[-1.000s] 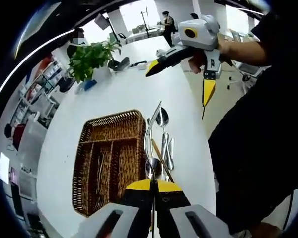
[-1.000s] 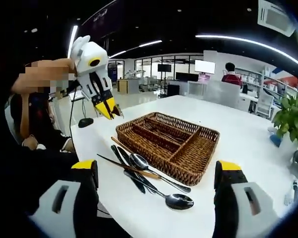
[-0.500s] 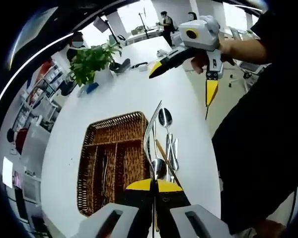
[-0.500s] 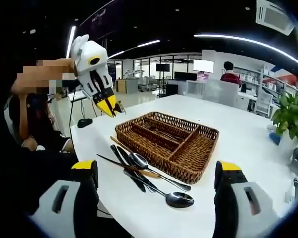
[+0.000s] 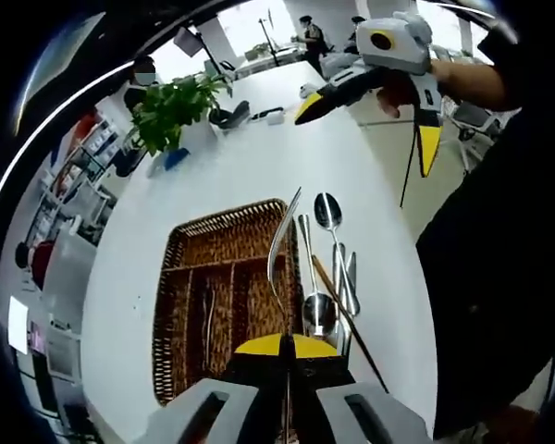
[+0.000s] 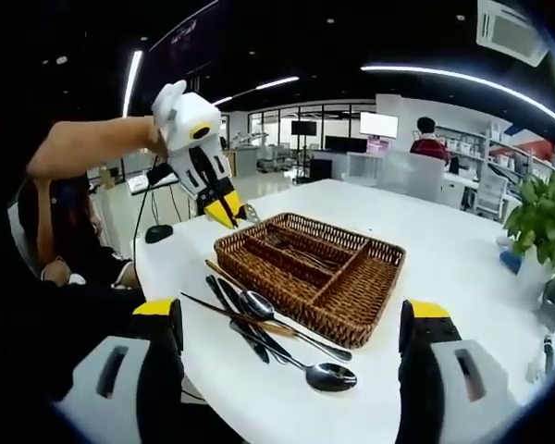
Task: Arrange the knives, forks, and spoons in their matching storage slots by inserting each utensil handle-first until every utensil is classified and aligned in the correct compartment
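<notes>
Up close, the left gripper (image 5: 286, 344) has its jaws shut tight on a thin curved knife (image 5: 279, 250), held above the wicker basket (image 5: 190, 277) on the white counter (image 5: 250, 166). From farther off, the right gripper (image 6: 291, 324) has its jaws wide apart and empty, with spoons (image 6: 326, 375) lying beside the basket.

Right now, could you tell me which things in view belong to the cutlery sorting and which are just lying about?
Job:
wicker tray
loose spoons beside it
utensil gripped by the left tool
right tool, open

Lying about:
potted plant
white table
</notes>
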The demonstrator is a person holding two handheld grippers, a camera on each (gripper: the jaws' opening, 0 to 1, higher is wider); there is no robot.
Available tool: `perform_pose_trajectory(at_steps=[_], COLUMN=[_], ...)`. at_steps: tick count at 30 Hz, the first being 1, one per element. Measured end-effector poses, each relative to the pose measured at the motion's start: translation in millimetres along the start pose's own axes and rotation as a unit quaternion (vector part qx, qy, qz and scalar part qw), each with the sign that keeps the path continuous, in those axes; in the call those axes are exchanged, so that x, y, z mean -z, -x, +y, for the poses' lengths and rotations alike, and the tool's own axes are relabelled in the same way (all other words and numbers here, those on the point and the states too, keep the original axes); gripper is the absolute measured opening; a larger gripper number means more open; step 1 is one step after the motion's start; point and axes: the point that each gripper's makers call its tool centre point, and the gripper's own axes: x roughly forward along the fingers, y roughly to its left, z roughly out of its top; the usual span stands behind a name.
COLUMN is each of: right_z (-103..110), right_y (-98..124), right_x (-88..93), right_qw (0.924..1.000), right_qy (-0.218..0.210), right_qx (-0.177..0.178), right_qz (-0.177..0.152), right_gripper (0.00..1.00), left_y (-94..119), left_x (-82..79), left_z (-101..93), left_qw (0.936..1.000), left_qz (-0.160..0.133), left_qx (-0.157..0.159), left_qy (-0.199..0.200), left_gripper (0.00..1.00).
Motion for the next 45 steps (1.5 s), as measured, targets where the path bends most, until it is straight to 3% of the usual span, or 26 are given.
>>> perform_pose_trajectory(at_steps=[2, 5, 8, 15, 21, 26, 33, 39, 45], right_z=[5, 8, 7, -10, -22, -25, -35, -41, -50], right_y=[2, 4, 4, 7, 10, 6, 2, -5, -5], right_x=[-11.6, -17.5, -12.2, -11.7, -25.0, -30.2, -23.4, -10.3, -12.3], right_qw=[0.9998, 0.9997, 0.9998, 0.9996, 0.9993, 0.9988, 0.9984, 0.9978, 0.9980], right_qy=[-0.006, -0.009, 0.005, -0.011, -0.013, -0.020, -0.041, -0.041, -0.043], right_qx=[-0.010, -0.016, -0.017, -0.020, -0.023, -0.029, -0.012, -0.008, 0.004], right_qz=[-0.019, -0.018, 0.010, 0.017, 0.028, 0.036, 0.036, 0.051, 0.045], right_gripper=[0.99, 0.99, 0.99, 0.99, 0.99, 0.99, 0.99, 0.99, 0.99], left_y=[-2, -6, -10, -14, -18, -24, -34, -45, -51], left_x=[-1.1, 0.7, 5.4, 14.7, 21.7, 24.3, 32.2, 29.4, 28.4], left_z=[4.9, 11.3, 20.1, 36.5, 51.5, 61.6, 77.9, 101.8, 111.1], left_qw=[1.0000, 0.9999, 0.9996, 0.9993, 0.9981, 0.9990, 0.9990, 0.9990, 0.9986], left_qz=[-0.002, 0.002, 0.012, 0.021, 0.026, 0.023, 0.031, 0.034, 0.039], left_qx=[-0.003, -0.008, -0.013, -0.017, -0.029, -0.026, -0.025, -0.023, -0.021], left_qy=[-0.003, -0.012, -0.022, -0.025, -0.047, -0.029, -0.020, -0.018, -0.027], left_gripper=[0.00, 0.00, 0.00, 0.00, 0.00, 0.00, 0.00, 0.00, 0.00])
